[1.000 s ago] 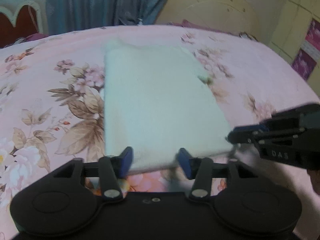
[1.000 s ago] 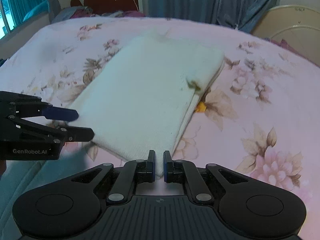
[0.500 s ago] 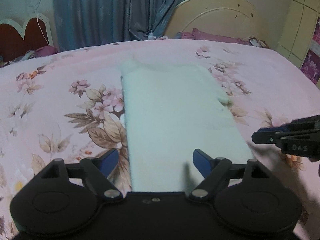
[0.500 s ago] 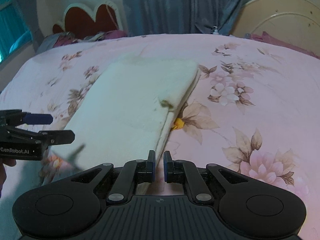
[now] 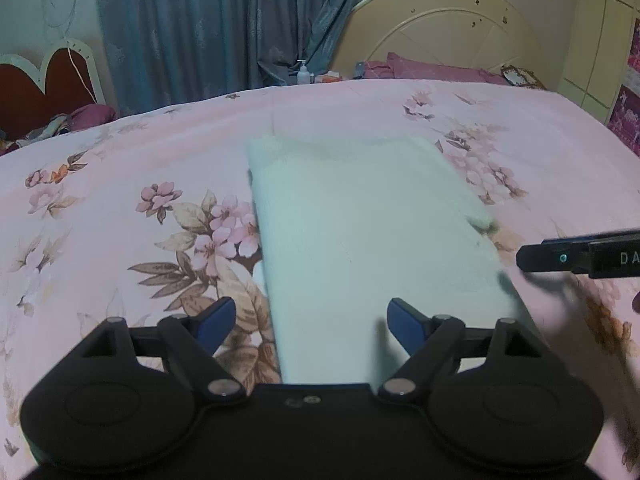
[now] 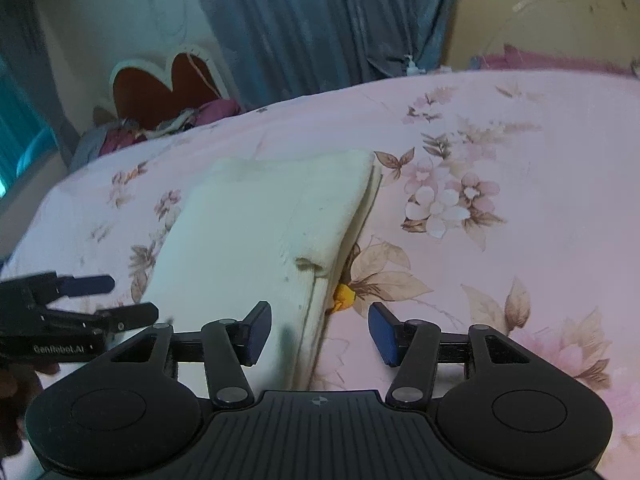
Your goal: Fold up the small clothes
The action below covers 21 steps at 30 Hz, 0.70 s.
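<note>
A folded white cloth (image 5: 372, 240) lies flat on the pink floral bedspread (image 5: 120, 208); it also shows in the right wrist view (image 6: 256, 236). My left gripper (image 5: 308, 322) is open and empty, raised over the cloth's near left part. My right gripper (image 6: 320, 334) is open and empty above the cloth's near right edge. A small orange bit (image 6: 343, 297) pokes out from under that edge. Each gripper shows in the other's view: the right one (image 5: 532, 258) at the right, the left one (image 6: 120, 300) at the left.
Blue curtains (image 5: 224, 24) hang behind the bed. A heart-shaped red headboard (image 6: 160, 92) with crumpled clothes (image 6: 168, 124) stands at the far left, a cream round headboard (image 5: 440, 28) and purple pillow (image 5: 432, 70) at the far right. A small bottle (image 5: 304, 74) stands by the curtain.
The right gripper opened and let go of the cloth's edge. Both grippers lifted and drew back from the cloth, and the left one opened wider.
</note>
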{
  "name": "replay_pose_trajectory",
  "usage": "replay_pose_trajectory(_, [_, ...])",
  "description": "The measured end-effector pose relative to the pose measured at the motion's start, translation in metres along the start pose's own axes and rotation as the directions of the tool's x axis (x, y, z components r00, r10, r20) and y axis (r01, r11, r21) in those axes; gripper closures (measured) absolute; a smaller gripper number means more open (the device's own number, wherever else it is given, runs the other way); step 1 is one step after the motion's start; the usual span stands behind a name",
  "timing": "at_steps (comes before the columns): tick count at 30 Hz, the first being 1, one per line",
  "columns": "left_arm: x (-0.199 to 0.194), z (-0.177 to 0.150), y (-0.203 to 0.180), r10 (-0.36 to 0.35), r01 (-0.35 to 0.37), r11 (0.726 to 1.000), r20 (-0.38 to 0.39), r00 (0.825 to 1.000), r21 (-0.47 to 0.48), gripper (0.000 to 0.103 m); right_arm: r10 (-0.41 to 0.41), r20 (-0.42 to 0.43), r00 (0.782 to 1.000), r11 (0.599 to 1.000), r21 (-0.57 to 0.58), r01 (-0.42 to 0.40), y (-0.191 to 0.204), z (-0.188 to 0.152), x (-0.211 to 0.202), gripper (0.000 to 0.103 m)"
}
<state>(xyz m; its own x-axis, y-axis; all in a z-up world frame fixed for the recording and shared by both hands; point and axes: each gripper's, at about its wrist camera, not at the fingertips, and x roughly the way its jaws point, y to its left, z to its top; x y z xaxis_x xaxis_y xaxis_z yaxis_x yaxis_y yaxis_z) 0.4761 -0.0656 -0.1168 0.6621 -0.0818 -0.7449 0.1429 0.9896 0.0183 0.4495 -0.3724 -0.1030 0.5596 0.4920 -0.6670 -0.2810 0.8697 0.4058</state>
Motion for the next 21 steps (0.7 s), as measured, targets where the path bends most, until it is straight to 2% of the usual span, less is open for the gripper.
replay_pose_trajectory(4, [0.011, 0.009, 0.015, -0.068, 0.066, 0.994, -0.015, 0.998, -0.092, 0.034, 0.055, 0.008, 0.998, 0.99, 0.131, -0.056, -0.016, 0.007, 0.009, 0.049])
replay_pose_trajectory(14, [0.049, 0.015, 0.042, -0.188, 0.164, 0.957, -0.081, 0.979, -0.241, 0.035, 0.148, 0.011, 0.989, 0.936, 0.321, -0.143, -0.043, 0.017, 0.039, 0.049])
replay_pose_trajectory(18, [0.054, 0.019, 0.043, -0.195, 0.168, 0.954, -0.085, 0.977, -0.249, 0.034, 0.186, -0.003, 0.983, 0.914, 0.368, -0.171, -0.052, 0.018, 0.05, 0.049])
replay_pose_trajectory(21, [0.058, 0.022, 0.043, -0.206, 0.178, 0.952, -0.089, 0.975, -0.248, 0.035, 0.2, -0.009, 0.98, 0.913, 0.365, -0.184, -0.052, 0.02, 0.055, 0.049])
